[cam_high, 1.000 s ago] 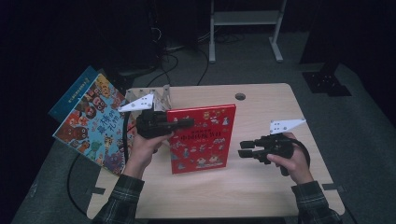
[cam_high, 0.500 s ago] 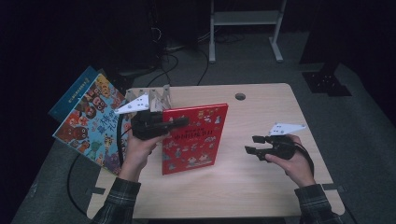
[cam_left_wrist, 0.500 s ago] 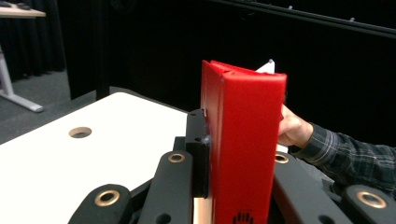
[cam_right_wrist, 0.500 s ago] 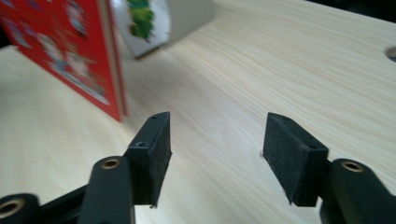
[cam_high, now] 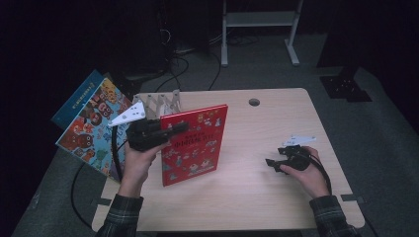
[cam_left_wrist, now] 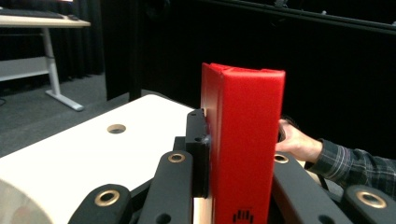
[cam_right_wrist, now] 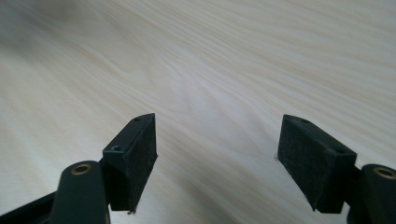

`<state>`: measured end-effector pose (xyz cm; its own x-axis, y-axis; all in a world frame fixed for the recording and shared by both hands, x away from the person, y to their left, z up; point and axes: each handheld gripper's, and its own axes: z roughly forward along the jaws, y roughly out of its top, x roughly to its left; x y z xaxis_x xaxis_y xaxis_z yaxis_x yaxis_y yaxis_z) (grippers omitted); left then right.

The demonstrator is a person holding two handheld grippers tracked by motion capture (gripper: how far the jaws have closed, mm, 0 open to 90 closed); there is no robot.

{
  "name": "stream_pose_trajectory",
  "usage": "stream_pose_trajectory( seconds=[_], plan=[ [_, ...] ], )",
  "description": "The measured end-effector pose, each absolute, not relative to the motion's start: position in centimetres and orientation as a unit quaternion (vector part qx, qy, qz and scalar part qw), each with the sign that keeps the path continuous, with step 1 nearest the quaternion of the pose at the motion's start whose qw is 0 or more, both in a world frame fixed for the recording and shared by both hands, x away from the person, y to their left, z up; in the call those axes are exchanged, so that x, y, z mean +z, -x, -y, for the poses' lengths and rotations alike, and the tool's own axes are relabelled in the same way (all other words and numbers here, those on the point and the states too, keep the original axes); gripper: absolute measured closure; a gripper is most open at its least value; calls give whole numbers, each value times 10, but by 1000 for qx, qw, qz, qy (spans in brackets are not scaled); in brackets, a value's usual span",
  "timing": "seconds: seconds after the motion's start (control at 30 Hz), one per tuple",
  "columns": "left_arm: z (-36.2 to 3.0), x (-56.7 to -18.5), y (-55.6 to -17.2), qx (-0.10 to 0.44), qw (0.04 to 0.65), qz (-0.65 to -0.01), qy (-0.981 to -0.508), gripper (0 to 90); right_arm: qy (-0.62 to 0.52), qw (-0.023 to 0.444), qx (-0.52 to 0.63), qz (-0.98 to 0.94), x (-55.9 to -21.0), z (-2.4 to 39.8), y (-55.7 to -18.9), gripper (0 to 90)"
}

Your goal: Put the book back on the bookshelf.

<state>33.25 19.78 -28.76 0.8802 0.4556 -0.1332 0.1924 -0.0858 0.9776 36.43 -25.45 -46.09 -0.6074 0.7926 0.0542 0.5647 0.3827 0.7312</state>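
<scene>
A red picture book (cam_high: 193,143) stands upright on the light wooden table (cam_high: 267,118), left of its middle. My left gripper (cam_high: 173,129) is shut on the book's top left edge. In the left gripper view the red book (cam_left_wrist: 243,140) is clamped edge-on between the black jaws. My right gripper (cam_high: 272,163) sits low over the table at the right, apart from the book. Its jaws have just been opening and now stand open (cam_right_wrist: 217,154) over bare wood, with nothing between them.
Colourful picture books (cam_high: 94,126) lean off the table's left edge. A wooden folding rack (cam_high: 160,103) stands at the back left corner. A cable hole (cam_high: 254,102) lies at the back middle. A white desk frame (cam_high: 257,19) stands on the floor beyond.
The left gripper has carried the red book a little to the left. The right gripper has sunk toward the table, drifted right, and its jaws have spread wider.
</scene>
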Motion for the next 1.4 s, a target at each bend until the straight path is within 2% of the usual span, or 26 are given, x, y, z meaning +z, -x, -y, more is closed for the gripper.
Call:
stream_pose_trajectory(
  seconds=[0.5, 0.67, 1.4],
  plan=[
    [-241, -286, -318, 142, 633, -266, -714, 794, -454, 182, 345, -801, -481, 269, -374, 259],
    [-257, -284, -313, 153, 638, -279, -701, 794, -453, 196, 354, -794, -486, 271, -375, 168],
    [-319, -277, -289, 199, 652, -326, -655, 794, -458, 196, 352, -792, -486, 271, -375, 163]
  ],
)
